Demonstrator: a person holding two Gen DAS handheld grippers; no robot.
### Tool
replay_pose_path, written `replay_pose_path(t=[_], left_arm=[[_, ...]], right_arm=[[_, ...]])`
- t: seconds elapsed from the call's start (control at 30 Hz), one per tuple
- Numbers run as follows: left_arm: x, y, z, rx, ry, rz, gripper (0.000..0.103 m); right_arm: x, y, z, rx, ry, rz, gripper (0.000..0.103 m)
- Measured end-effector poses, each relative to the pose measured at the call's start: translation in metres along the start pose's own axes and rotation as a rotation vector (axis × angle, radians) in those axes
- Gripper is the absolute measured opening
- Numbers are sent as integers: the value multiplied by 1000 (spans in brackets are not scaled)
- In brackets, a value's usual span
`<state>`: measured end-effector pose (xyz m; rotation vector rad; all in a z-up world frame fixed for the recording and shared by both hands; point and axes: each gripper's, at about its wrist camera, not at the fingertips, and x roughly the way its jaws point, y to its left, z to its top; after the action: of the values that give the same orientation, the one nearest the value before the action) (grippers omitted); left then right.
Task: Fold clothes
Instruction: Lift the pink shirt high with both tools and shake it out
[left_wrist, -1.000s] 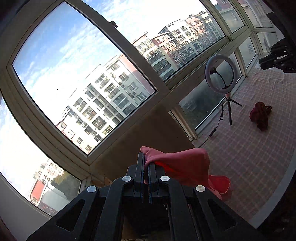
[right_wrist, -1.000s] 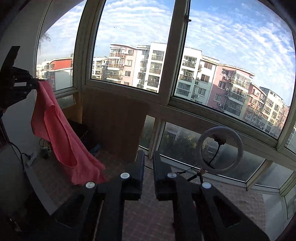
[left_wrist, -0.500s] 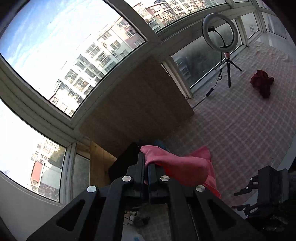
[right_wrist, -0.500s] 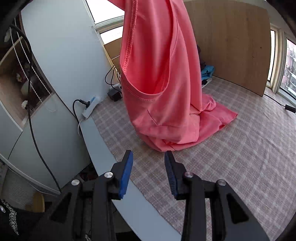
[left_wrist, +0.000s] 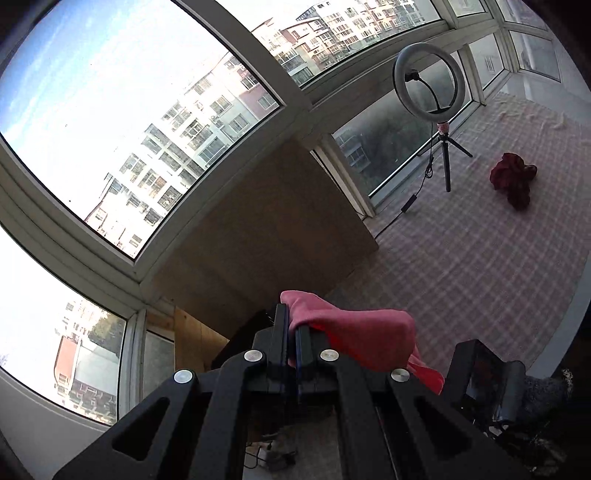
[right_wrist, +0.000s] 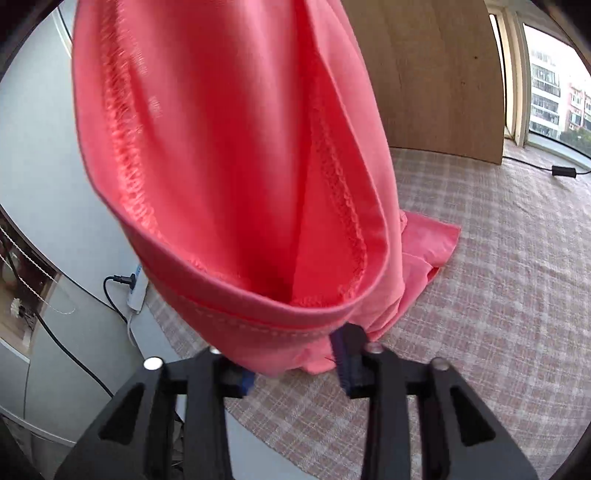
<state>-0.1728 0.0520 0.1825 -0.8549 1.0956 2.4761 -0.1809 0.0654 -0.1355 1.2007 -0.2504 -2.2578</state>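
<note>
The pink garment is held up by one edge in the left claw, pinched tight between pads that are pressed together, low centre of the left wrist view. It's probably kept high like that so the rest hangs free and the hem can be found. In the right wrist view the cloth fills most of the frame, and its lower end is pooled on the checked cloth of the surface. The right claw has been brought in under the hanging hem, its jaws have just been closing, and the hem sits between the fingers. Whether the pads already press on it can't be told. A second dark red garment is left crumpled at the right, near the ring light. No brand, label or readable writing is spotted anywhere
</note>
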Motion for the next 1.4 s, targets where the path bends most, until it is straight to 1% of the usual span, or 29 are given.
replay_pose_path(t=[0.03,0.1,0.17,0.23,0.3,0.4,0.5,0.6,0.67,0.73,0.87,0.93,1.0,1.07,1.17,1.23,1.27,1.37,1.4], left_arm=[[2,3,-3,-4,1,-1,2],[6,12,-9,-19,4,-3,2],[10,22,-14,-40,7,-4,2],[10,32,-16,-56,-1,-2,2],[1,37,-13,-53,-31,-3,2],[-24,48,-1,-63,-125,-10,2],[-58,66,11,-107,-234,-36,2],[-90,73,22,-107,-299,-20,2],[-111,69,27,-82,-329,4,2],[-127,64,30,-72,-343,29,2],[-155,48,29,-56,-357,47,3],[-165,39,26,-43,-355,56,3],[-170,30,25,-29,-347,62,3],[-171,24,25,-18,-341,49,3],[-161,26,31,-51,-335,0,3],[-148,29,37,-51,-316,-7,3],[-140,30,41,-50,-306,-7,3],[-93,32,59,-29,-254,-5,3],[-67,28,62,-20,-233,-16,3]], right_arm=[[-9,-9,4,7,-12,-5,2],[-26,-28,13,19,-37,-17,2],[-66,-43,31,-22,-82,-82,2],[-121,-56,55,-64,-150,-185,2],[-189,-64,85,-108,-243,-306,2],[-298,-57,124,-148,-399,-470,2],[-391,-27,147,-210,-537,-607,2],[-462,9,156,-271,-633,-723,2],[-494,31,153,-310,-675,-772,2],[-517,50,147,-348,-705,-817,2],[-548,66,125,-374,-723,-827,2],[-557,66,111,-382,-728,-840,2],[-561,60,101,-381,-715,-834,2],[-560,48,93,-373,-697,-832,2],[-554,31,89,-363,-675,-827,2],[-549,21,90,-359,-665,-821,2],[-546,12,96,-352,-653,-820,2],[-527,-23,121,-317,-612,-832,2],[-519,-36,130,-303,-598,-839,2]])
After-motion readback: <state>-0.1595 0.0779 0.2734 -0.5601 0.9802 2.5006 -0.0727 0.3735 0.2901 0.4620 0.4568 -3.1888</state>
